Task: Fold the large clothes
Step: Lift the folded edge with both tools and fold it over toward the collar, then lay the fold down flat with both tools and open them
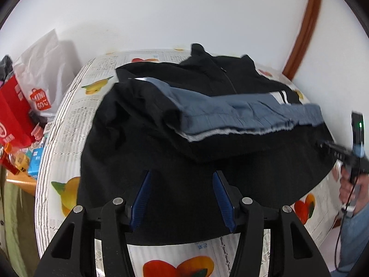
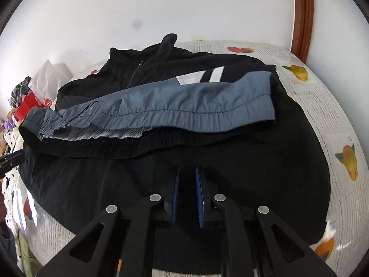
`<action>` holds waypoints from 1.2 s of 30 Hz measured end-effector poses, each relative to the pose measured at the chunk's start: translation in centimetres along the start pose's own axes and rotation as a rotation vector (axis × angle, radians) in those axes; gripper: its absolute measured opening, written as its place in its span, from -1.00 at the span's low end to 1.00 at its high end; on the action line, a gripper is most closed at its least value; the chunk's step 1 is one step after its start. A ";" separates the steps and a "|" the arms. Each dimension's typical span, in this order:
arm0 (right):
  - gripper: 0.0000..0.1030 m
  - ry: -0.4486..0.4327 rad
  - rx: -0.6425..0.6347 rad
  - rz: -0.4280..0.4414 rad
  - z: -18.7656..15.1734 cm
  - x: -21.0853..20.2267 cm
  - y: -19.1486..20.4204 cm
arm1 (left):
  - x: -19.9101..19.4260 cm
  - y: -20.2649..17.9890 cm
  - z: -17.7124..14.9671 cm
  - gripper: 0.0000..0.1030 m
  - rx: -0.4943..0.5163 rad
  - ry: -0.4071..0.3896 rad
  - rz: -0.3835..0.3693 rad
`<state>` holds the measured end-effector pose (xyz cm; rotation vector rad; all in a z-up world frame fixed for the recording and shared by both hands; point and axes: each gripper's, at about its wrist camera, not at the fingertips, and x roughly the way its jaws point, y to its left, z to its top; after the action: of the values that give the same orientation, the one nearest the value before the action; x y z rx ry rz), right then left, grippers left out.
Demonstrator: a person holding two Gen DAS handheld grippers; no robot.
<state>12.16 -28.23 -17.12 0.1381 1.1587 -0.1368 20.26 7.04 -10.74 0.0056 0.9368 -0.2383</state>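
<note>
A white wall point(image 1: 161, 11) is filling the background of both views, with a brown wooden frame point(image 2: 303, 18) running up its right side. In front of it a table point(image 1: 60, 138), covered by a cloth printed with newsprint text and fruit pictures, is carrying the task's garment: a large black jacket point(image 2: 207, 173) is lying spread across most of the tabletop, its collar and zipper pointing toward the wall and its near hem lying close to the table's front edge. A grey-blue panel point(image 2: 184, 101) of the jacket, with white stripes point(image 2: 215, 73) beside it, is lying folded across the middle of the black body, its elastic edge facing the cameras and a bit of mesh lining showing at one end. Off the table's left side a clutter of things is sitting, among them a white shopping bag point(image 1: 43, 73) with an orange logo and a red box point(image 1: 13, 115). The left claw point(image 1: 182, 194) is hovering above the jacket's near black part with its blue pads standing apart and released, nothing between them. The right claw point(image 2: 187, 191) is hanging over the same black fabric with its pads drawn nearly together; a narrow gap is showing and no cloth is visibly pinched, so it is grasping nothing. In the left wrist view a hand point(image 1: 352, 187) is gripping the other tool's handle at the right edge.
</note>
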 end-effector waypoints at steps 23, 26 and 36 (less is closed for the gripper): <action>-0.75 0.015 0.025 -0.007 3.1 3.4 1.0 | 4.8 -1.5 3.0 -0.36 0.044 -0.043 0.175; -0.76 -0.026 0.052 0.021 4.3 3.3 0.8 | 5.3 -0.8 3.7 -0.36 -0.001 -0.048 0.146; -0.75 -0.132 0.072 -0.021 9.8 3.9 -0.9 | 6.8 1.8 8.6 -0.36 -0.078 -0.082 0.123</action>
<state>22.39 -30.98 -16.84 0.1781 1.0239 -0.2039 31.36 6.54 -11.24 -0.0183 0.8606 -0.0877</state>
